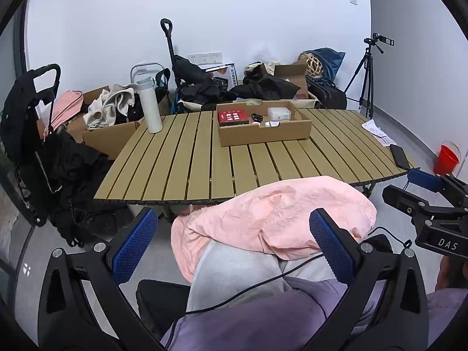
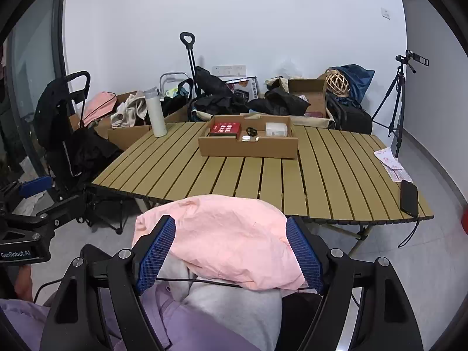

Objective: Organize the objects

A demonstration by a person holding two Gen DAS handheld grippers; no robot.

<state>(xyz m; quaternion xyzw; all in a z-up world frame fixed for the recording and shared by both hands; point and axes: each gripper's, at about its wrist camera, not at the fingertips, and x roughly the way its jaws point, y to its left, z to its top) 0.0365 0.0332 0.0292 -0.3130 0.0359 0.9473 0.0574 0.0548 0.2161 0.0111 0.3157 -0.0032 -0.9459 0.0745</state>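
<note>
A crumpled pink cloth (image 1: 278, 213) (image 2: 228, 234) lies on the seated person's lap, in front of the slatted table (image 1: 190, 161) (image 2: 321, 175). My left gripper (image 1: 234, 245) hovers over the lap, open, its blue pads wide apart and not touching the cloth. My right gripper (image 2: 231, 254) is open too, with the cloth beyond its pads and nothing pressed between them. On the table a shallow cardboard tray (image 1: 263, 136) (image 2: 248, 147) holds a red box (image 1: 233, 117) (image 2: 225, 128), a white box (image 1: 278, 113) (image 2: 276, 128) and small items.
A white bottle (image 1: 150, 105) (image 2: 156, 112) stands at the table's far left. A black phone (image 1: 399, 156) (image 2: 409, 197) and papers (image 1: 377, 131) (image 2: 392, 163) lie at its right edge. Boxes, bags and clothes crowd the floor behind. A tripod (image 1: 367, 79) and a red bucket (image 1: 446, 159) are on the right.
</note>
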